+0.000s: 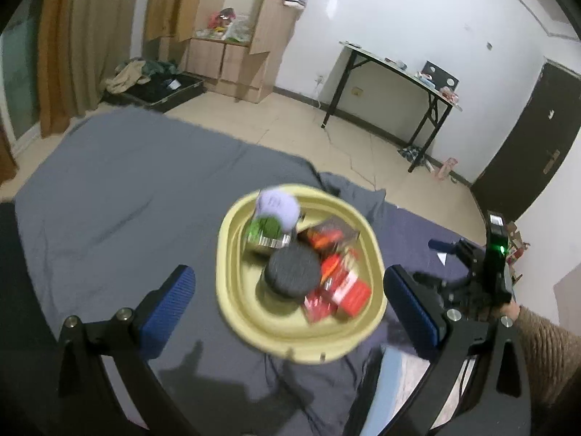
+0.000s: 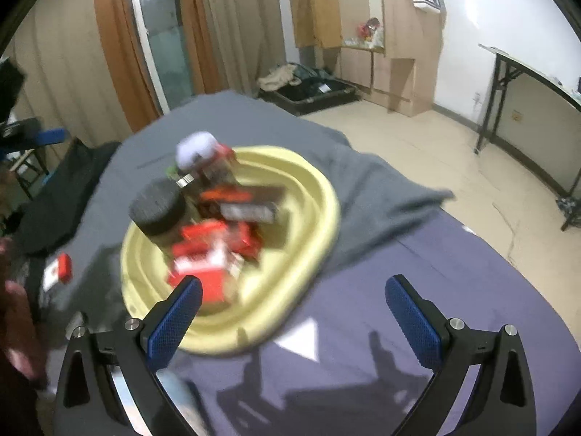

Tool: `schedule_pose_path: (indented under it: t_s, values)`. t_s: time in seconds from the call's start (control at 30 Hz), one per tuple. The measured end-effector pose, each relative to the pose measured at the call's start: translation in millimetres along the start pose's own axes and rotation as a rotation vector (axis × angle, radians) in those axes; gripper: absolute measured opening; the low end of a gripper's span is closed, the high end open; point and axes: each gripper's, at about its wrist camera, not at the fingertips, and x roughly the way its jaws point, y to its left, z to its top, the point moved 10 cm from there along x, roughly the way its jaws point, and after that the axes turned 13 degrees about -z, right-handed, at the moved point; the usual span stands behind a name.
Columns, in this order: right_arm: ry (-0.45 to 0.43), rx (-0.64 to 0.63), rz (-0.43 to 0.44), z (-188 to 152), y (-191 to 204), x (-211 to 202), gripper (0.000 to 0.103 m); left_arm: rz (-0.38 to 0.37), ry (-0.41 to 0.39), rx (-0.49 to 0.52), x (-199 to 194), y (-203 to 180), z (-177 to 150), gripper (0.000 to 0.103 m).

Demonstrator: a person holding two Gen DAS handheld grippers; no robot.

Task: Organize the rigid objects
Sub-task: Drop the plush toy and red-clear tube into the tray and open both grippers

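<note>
Left gripper [image 1: 290, 303]: nearest the lens, jaws spread wide with nothing between the blue pads; the basin sits just beyond them
Right gripper [image 2: 292, 314]: also spread wide and empty; its left pad overlaps the basin's near rim in view, though touching or apart I cannot tell
Basin [image 1: 232, 290]: yellow, rounded, resting on the grey sheet [image 1: 120, 189] of the bed, roughly mid-bed toward its right side
Contents: dark-lidded jar [image 1: 292, 272] upright at the near middle; white-capped jar [image 1: 277, 205] at the far left, leaning on a green packet [image 1: 265, 230]; red boxes [image 1: 348, 292] heaped at the near right; one dark box [image 1: 332, 234] at the far right
Stray: small red box [image 2: 60, 269] lies on the sheet left of the basin, well apart from the pile
Axis: basin's long axis runs near-to-far in the left view, its narrower end far; the dark box lies flat, its length running near-left to far-right
Risk, tipping: soft bedding gives under load, so a push on one rim would probably tilt the basin and topple the tall jars
Risk, spill: red boxes are stacked loose and high; a knock from a pad would likely slide them over the rim
Risk, blur: both views are smeared, so pad placement is hard to judge
</note>
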Motion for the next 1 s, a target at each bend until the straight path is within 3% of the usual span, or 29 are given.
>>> schedule_pose_path:
  t_s: [0.13,0.2,0.27,0.37,0.47,0.6,0.67,0.77,0.87,1.0]
  values:
    - [0.017,0.025,-0.028,-23,-10,2,0.103,0.054,0.006,-0.029,26,14,-70,0.103]
    - [0.010,0.053,-0.025,-33,-13,8,0.103,0.020,0.009,-0.041,48,10,-101,0.103]
    - [-0.005,0.037,-0.038,-41,-11,14,0.103,0.037,-0.020,-0.035,62,7,-118,0.103]
    - [0.005,-0.028,-0.070,-51,-9,27,0.103,0.052,-0.048,0.026,84,-2,-124,0.103]
    - [0.023,-0.066,-0.072,-58,-6,39,0.103,0.110,0.044,0.060,115,1,-135,0.103]
    - [0.022,-0.095,-0.068,-63,-4,49,0.103,0.066,0.092,0.064,127,-8,-151,0.103]
    - [0.032,-0.118,-0.070,-68,0,58,0.103,0.085,0.113,0.090,131,-10,-159,0.103]
    - [0.023,-0.164,-0.099,-69,8,68,0.103,0.098,0.142,0.053,143,-2,-172,0.103]
    - [0.018,-0.200,-0.114,-65,16,73,0.103,0.160,0.167,0.012,154,14,-172,0.103]
    - [0.021,-0.213,-0.144,-66,19,79,0.103,0.209,0.159,0.060,163,17,-164,0.103]
